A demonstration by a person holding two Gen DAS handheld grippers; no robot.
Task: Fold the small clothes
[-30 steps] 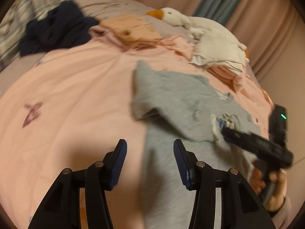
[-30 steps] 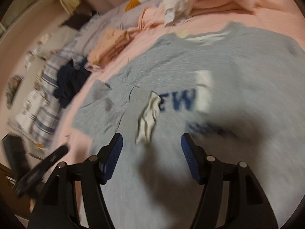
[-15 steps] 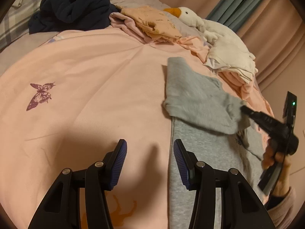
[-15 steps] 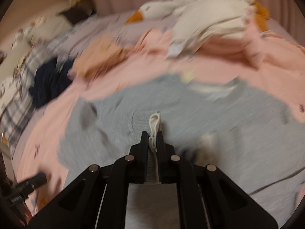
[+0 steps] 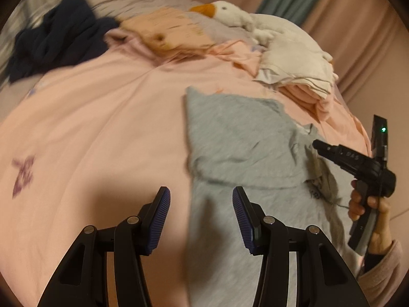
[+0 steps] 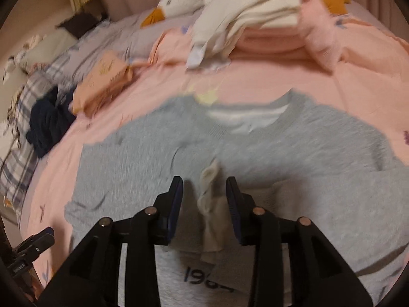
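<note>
Meanwhile, on a bed (image 5: pixel 97 117) spread with a pink cover, a grey sweatshirt (image 5: pixel 242 138) lies flat toward the cover's right side, its left sleeve folded across the chest and its long axis running from the near edge of the bed up to the neckline at the far side. The left gripper (image 5: pixel 201 212) hovers released above the garment's left edge, fingers (image 5: pixel 159 217) spread wide and holding nothing; one blue pad sits over bare pink cover, the other over grey cloth. The straight folded side runs away from it between the two pads, so this hand looks the nearer to that edge.

Further right, the right gripper (image 6: pixel 204 202) hangs over the middle of the chest, fingers about half parted and gripping nothing. A pale cuff (image 6: pixel 211 204) of the folded sleeve lies between them, pointing toward the collar; whether the pads touch it cannot be told. Printed digits show on the chest just below. The unfolded right sleeve lies to this hand's side, probably the next fold.
</note>
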